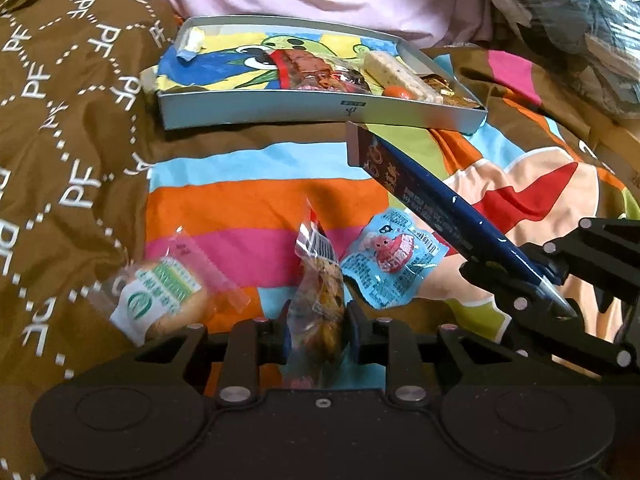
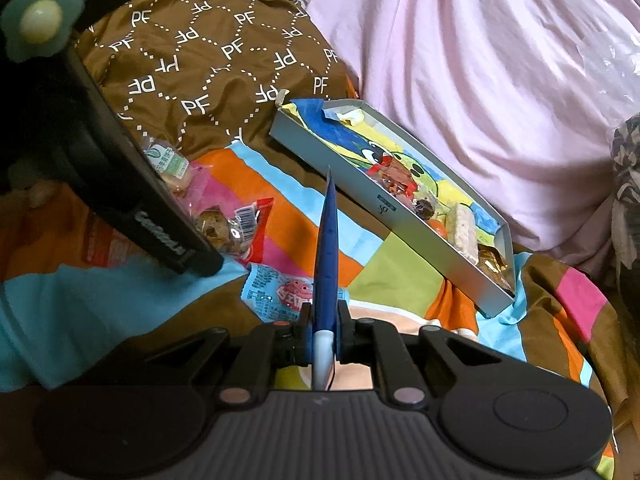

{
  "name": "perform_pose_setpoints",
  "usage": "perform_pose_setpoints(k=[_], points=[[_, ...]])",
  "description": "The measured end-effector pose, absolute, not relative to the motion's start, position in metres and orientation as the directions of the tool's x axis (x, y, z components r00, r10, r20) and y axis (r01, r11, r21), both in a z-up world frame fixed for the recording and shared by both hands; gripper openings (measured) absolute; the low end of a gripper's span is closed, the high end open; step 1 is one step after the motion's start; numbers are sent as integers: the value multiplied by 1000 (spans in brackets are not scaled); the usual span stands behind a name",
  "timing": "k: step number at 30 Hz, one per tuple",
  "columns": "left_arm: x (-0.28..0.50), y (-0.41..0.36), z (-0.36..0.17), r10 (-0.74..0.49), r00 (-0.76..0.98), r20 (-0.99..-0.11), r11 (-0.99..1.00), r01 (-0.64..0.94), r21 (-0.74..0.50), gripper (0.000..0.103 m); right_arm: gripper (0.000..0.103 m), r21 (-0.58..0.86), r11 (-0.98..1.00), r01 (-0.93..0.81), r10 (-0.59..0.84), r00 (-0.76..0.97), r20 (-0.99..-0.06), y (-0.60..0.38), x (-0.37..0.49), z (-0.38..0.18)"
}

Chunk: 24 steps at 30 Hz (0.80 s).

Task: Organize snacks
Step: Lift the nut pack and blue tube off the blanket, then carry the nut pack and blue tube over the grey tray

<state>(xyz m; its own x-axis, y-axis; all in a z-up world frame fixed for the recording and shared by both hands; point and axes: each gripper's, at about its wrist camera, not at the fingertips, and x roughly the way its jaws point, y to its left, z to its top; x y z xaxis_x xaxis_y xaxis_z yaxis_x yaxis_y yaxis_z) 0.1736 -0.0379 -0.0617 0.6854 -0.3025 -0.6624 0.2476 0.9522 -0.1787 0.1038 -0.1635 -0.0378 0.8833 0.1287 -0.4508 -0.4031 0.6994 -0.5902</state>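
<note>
Both grippers are clamped on snacks bound for the shallow tray [image 1: 280, 110] ahead on the bedspread: the left gripper [image 1: 318, 334] pinches a clear-wrapped cookie packet [image 1: 320, 300], the right gripper [image 2: 323, 330] a long blue packet [image 2: 326, 248] held edge-on

Soft even light, slight blur, fisheye-bent edges with dark corners

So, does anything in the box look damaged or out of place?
Yes. The picture lining the box is torn at its far corner: loose blue and yellow paper scraps curl up there. The snacks crowd the opposite end.
</note>
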Motion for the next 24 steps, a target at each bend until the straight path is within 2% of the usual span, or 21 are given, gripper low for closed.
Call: perform_pose_setpoints(k=[12, 24], points=[[174, -43, -63, -267, 697, -665, 963, 217, -159, 26, 11, -583, 713, -388, 131, 892, -433, -165, 105, -37], [159, -47, -34, -239, 783, -574, 967, 136, -217, 26, 11, -544, 769, -337, 146, 920, -363, -176, 107, -12]])
